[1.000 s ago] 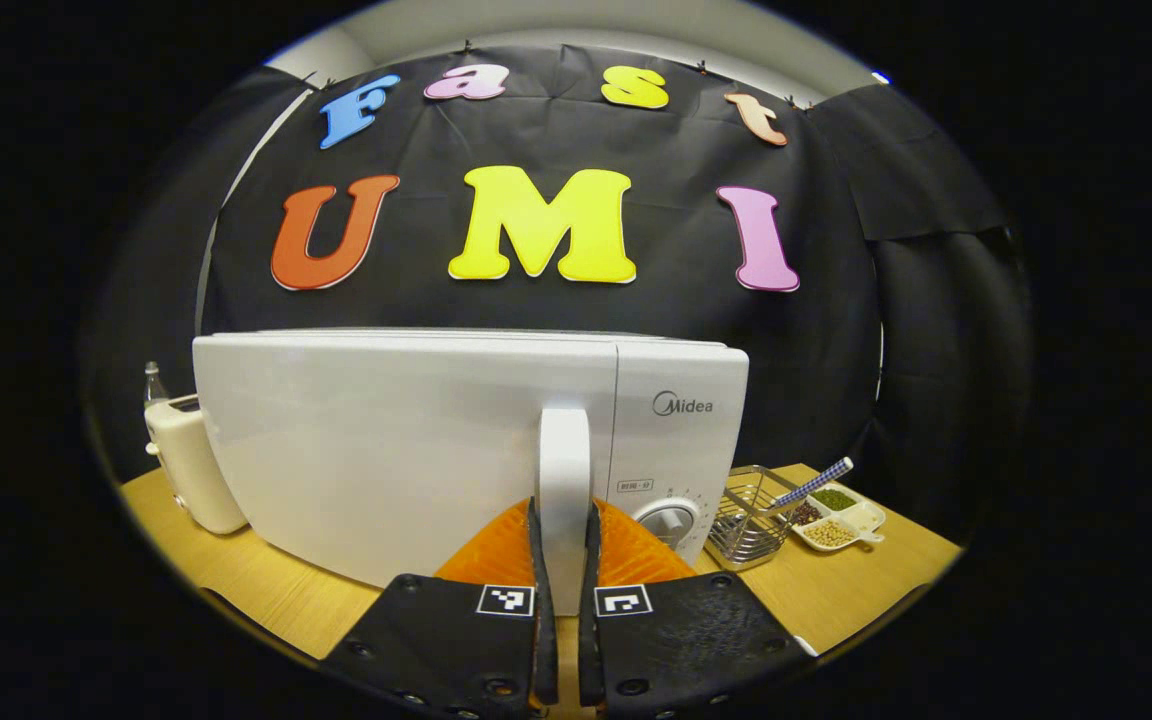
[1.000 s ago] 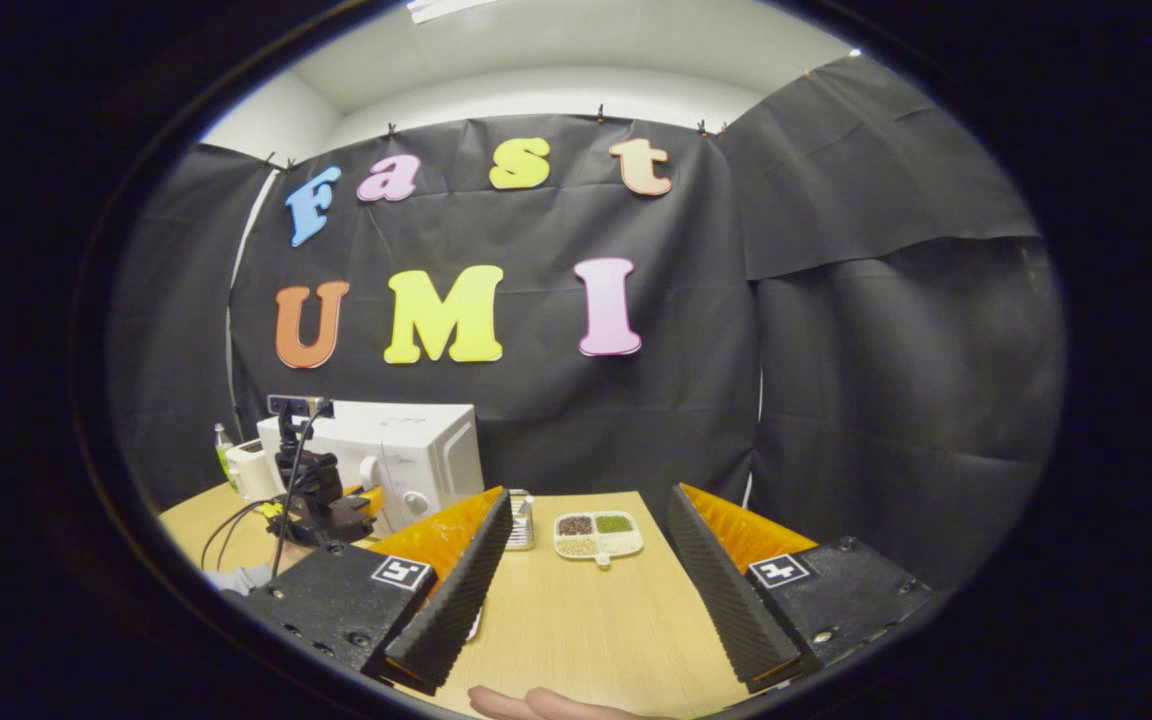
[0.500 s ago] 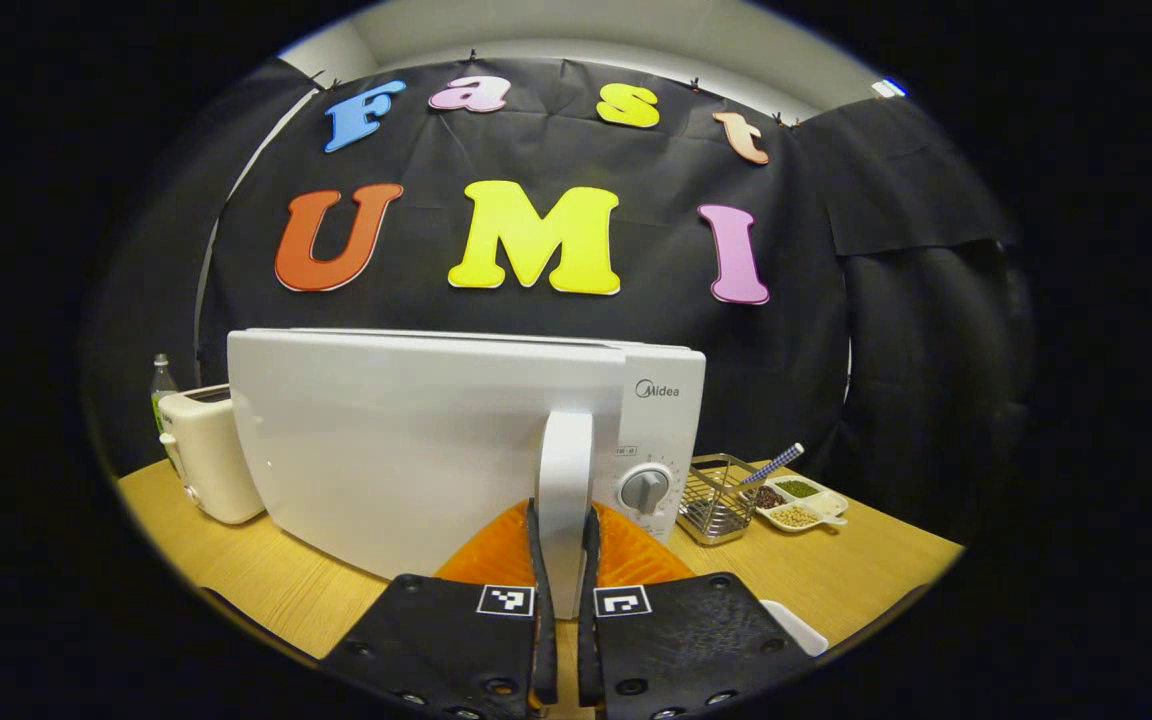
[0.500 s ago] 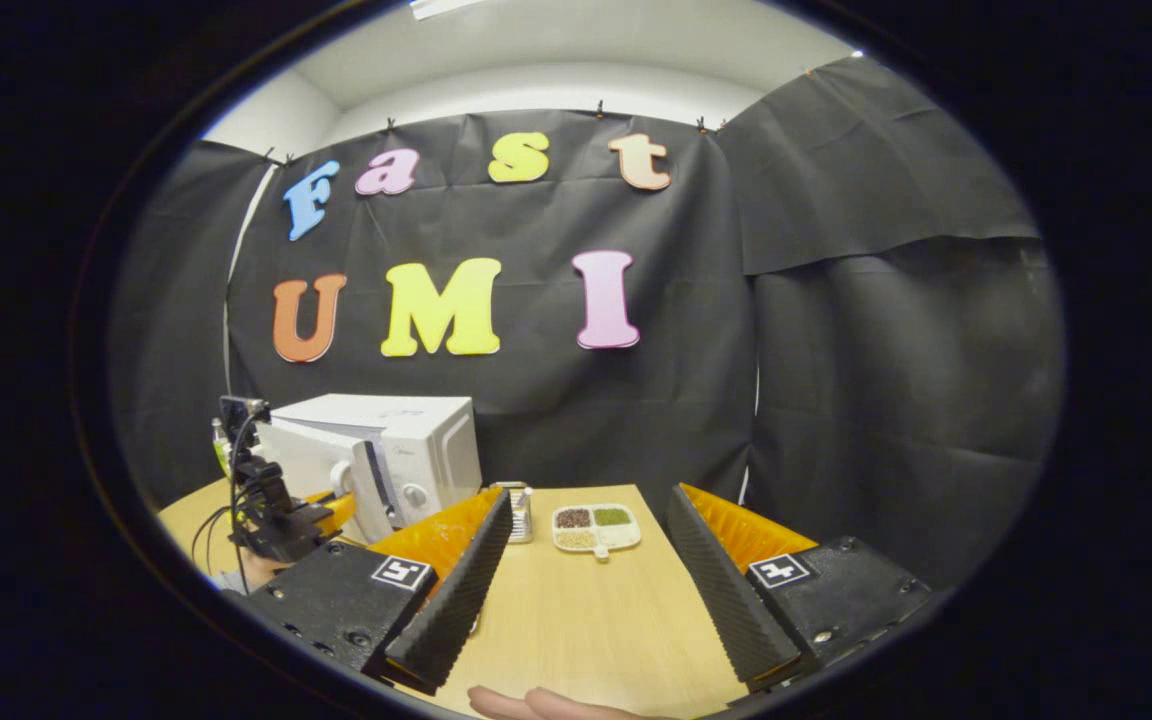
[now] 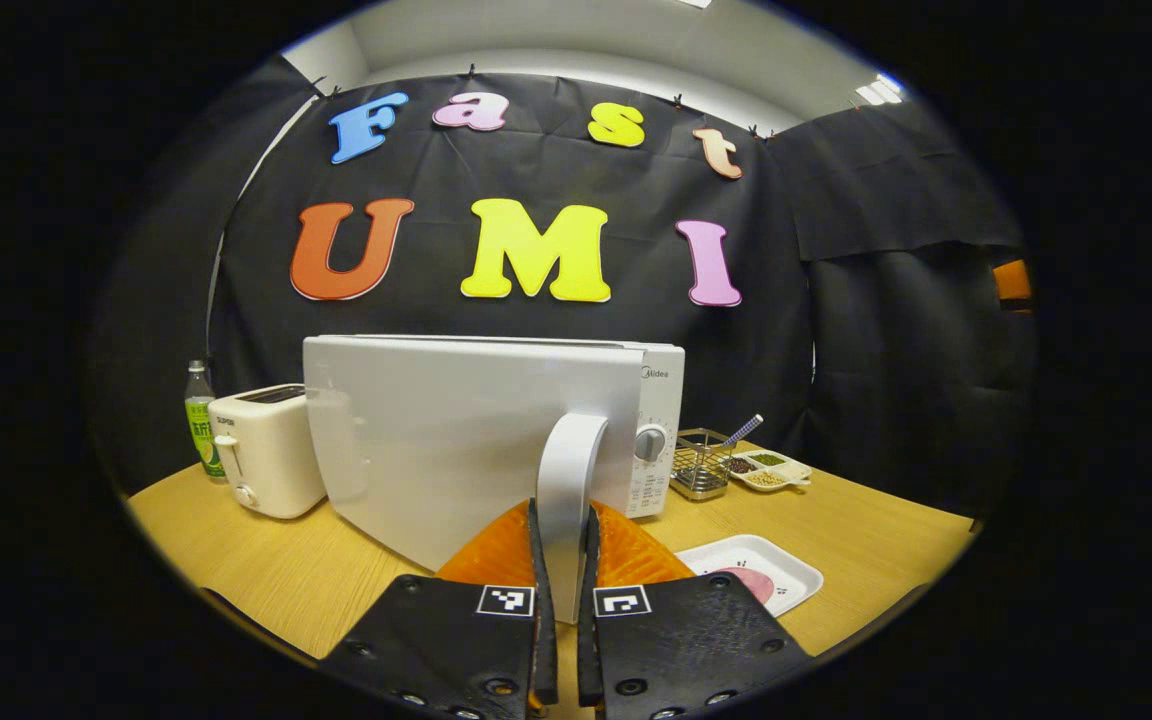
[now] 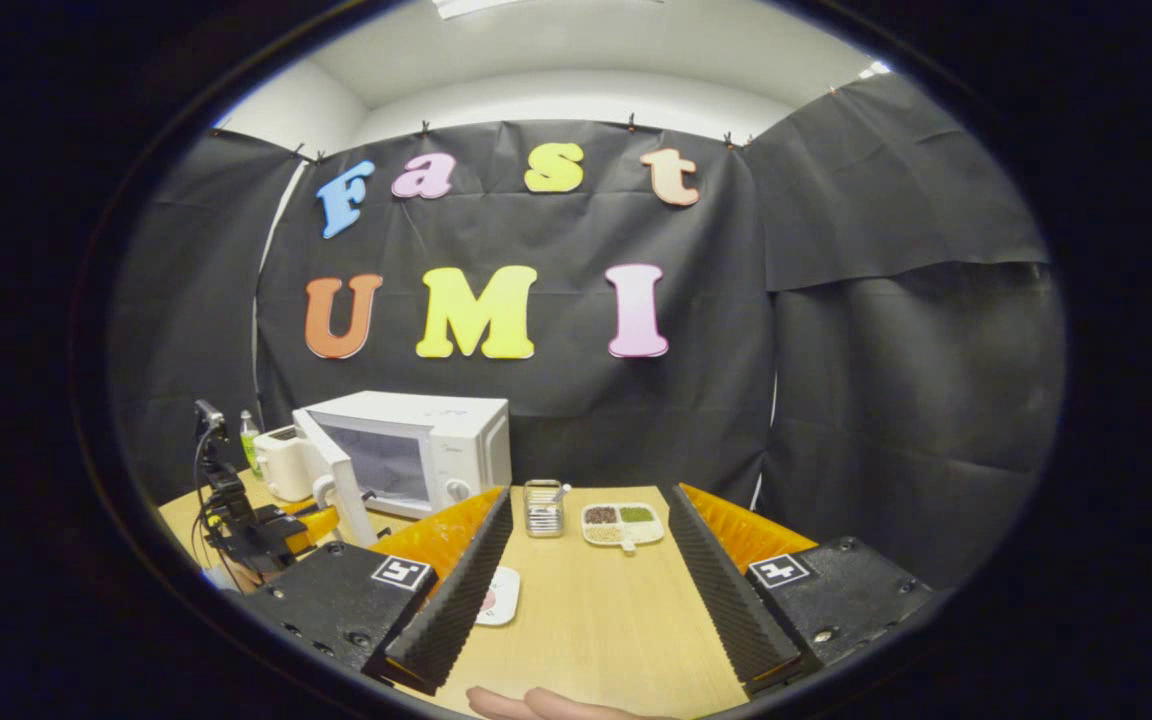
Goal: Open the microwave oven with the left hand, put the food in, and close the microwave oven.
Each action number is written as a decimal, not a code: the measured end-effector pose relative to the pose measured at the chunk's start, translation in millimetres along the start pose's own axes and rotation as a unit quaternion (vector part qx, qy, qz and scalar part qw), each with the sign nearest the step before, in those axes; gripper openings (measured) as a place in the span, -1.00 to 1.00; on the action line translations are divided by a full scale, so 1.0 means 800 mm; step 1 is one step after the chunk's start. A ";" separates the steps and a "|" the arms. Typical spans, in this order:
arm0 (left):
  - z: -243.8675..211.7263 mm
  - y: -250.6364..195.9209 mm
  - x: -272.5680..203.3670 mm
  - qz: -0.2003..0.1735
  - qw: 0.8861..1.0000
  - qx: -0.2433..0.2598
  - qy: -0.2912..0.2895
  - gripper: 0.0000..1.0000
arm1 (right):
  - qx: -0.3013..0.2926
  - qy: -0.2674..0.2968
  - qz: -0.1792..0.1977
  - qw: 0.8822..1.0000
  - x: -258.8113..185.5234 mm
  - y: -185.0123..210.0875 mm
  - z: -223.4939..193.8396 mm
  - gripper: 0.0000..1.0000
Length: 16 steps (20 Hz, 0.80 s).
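Note:
The white microwave (image 5: 651, 400) stands on the wooden table with its door (image 5: 436, 440) swung partly out. My left gripper (image 5: 563, 512) is shut on the door's upright white handle (image 5: 568, 460). In the right gripper view the door (image 6: 341, 478) stands open from the oven (image 6: 436, 440) and shows the cavity, with the left gripper (image 6: 311, 522) at the handle. The food lies pink on a white tray (image 5: 771, 560) on the table to the right, also the tray (image 6: 501, 595) beside one finger. My right gripper (image 6: 590, 497) hovers open over the table, holding nothing.
A cream toaster (image 5: 261, 450) and a green bottle (image 5: 199, 410) stand left of the microwave. A wire basket (image 5: 698, 468) and a divided dish of grains (image 5: 768, 468) sit to its right. A hand (image 6: 546, 705) shows at the bottom of the right gripper view.
The left gripper has pulled the handle back, swinging the door from nearly closed to well open. The food tray has come into both views. The right gripper stays open.

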<state>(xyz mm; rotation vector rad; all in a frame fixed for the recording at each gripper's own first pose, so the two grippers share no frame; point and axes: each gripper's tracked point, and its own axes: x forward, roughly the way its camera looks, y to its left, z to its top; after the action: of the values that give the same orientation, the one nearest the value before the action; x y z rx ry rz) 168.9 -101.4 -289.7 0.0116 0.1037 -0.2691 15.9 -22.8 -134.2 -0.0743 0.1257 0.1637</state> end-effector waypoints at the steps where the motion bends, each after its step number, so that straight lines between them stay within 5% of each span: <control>1: 0.000 0.008 -0.014 0.002 1.000 0.000 -0.001 -0.85 | -0.001 0.001 0.004 1.000 -0.005 0.007 0.001 1.00; 3: -0.001 0.031 -0.043 0.010 1.000 -0.001 -0.003 -0.85 | 0.000 0.005 0.016 1.000 -0.012 0.022 -0.001 1.00; 4: -0.001 0.043 -0.055 0.015 1.000 -0.002 -0.003 -0.86 | 0.001 0.007 0.022 1.000 -0.015 0.030 0.000 0.83; 7: -0.001 0.084 -0.096 0.040 0.999 -0.004 -0.008 -0.99 | -0.005 0.001 0.031 1.000 -0.025 0.046 0.007 1.00; 8: -0.001 0.094 -0.106 0.047 0.999 -0.005 -0.008 -0.60 | -0.008 -0.003 0.033 0.999 -0.029 0.051 0.009 1.00; 10: -0.002 0.124 -0.138 0.064 0.998 -0.001 -0.004 -0.59 | -0.011 -0.006 0.039 0.999 -0.034 0.065 0.012 1.00; 11: -0.004 0.137 -0.154 0.074 0.997 0.003 -0.003 -0.41 | -0.012 -0.006 0.043 0.999 -0.036 0.071 0.011 1.00; 13: -0.004 0.180 -0.184 0.117 0.993 0.021 -0.003 0.87 | -0.015 -0.005 0.051 0.999 -0.041 0.083 0.010 1.00; 15: -0.009 0.193 -0.212 0.131 0.991 0.009 0.009 0.86 | -0.022 -0.001 0.056 0.998 -0.037 0.095 0.006 0.83; 16: -0.007 0.196 -0.224 0.137 0.991 -0.003 0.013 0.87 | -0.026 0.004 0.057 0.998 -0.035 0.099 0.003 1.00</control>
<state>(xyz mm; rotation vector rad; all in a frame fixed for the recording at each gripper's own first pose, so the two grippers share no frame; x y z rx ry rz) 38.5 97.5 -276.9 0.0231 0.1265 0.0053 -24.3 50.7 -133.2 -0.1206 0.1328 0.2810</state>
